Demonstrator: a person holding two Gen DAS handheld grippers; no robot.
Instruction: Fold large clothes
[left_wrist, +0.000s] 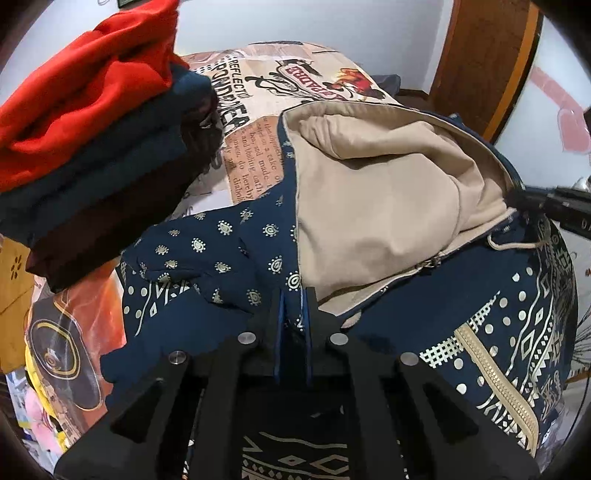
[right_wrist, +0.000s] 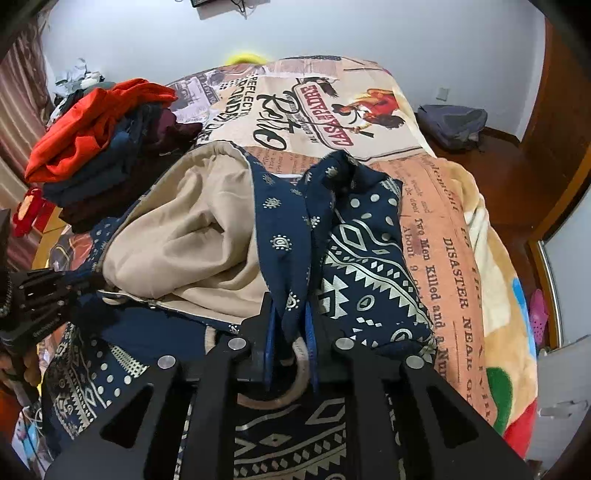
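A navy hoodie (left_wrist: 424, 321) with silver tribal print and a beige lining (left_wrist: 376, 206) lies bunched on the bed. My left gripper (left_wrist: 294, 306) is shut on a navy fold of the hoodie at the hood's edge. My right gripper (right_wrist: 290, 314) is shut on another navy edge of the hoodie (right_wrist: 373, 266), with the beige drawstring (right_wrist: 295, 373) looped between its fingers. The beige lining (right_wrist: 184, 236) faces up in the right wrist view. Each gripper shows at the edge of the other's view, the right one (left_wrist: 546, 203) and the left one (right_wrist: 44, 295).
A stack of folded clothes (left_wrist: 96, 147) with a red one on top sits at the left, also in the right wrist view (right_wrist: 99, 147). The printed bedspread (right_wrist: 436, 229) covers the bed. A grey backpack (right_wrist: 450, 123) lies on the floor beyond.
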